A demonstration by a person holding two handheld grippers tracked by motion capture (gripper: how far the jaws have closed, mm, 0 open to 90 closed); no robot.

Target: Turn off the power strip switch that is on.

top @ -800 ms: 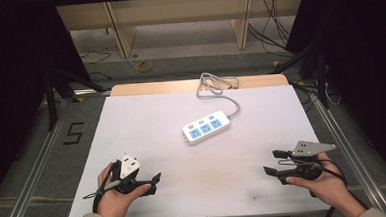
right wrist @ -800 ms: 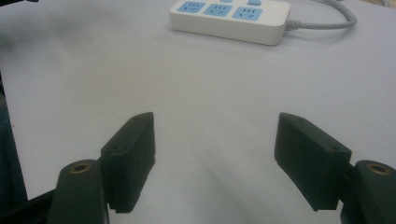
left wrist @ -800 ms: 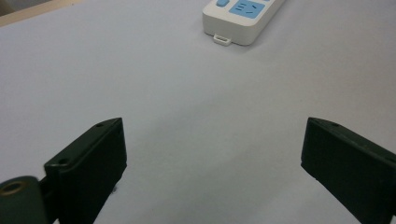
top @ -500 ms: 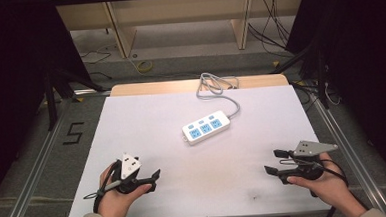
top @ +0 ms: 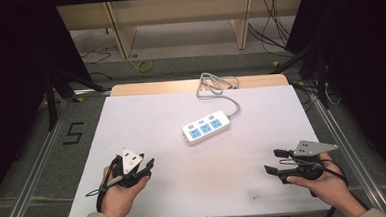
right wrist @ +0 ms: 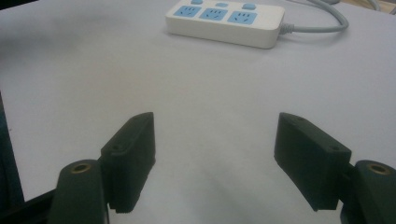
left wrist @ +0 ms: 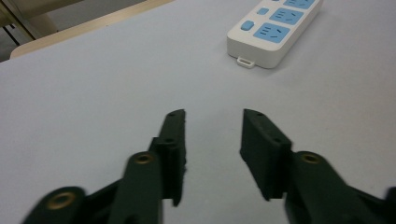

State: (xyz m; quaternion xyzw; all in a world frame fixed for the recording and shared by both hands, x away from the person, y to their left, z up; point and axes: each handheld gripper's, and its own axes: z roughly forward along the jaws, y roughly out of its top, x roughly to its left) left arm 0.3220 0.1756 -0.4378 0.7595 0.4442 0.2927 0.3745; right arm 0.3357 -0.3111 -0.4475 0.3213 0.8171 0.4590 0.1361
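Note:
A white power strip (top: 206, 129) with blue sockets lies near the middle of the white table top (top: 146, 121), and its grey cable (top: 215, 85) coils toward the far edge. My left gripper (top: 150, 166) rests low at the near left, a hand around it. Its jaws stand apart with nothing between them. In the left gripper view the left gripper (left wrist: 214, 116) points at bare table, with the power strip (left wrist: 275, 28) ahead to the right. My right gripper (top: 272, 162) sits at the near right, wide open and empty. The right gripper (right wrist: 215, 121) faces the power strip (right wrist: 226, 21) farther off.
The white sheet covers a wooden table whose far edge (top: 180, 85) shows beyond it. Metal rails (top: 34, 172) run along both sides on the floor. A wooden shelf frame (top: 119, 37) and loose cables stand behind the table.

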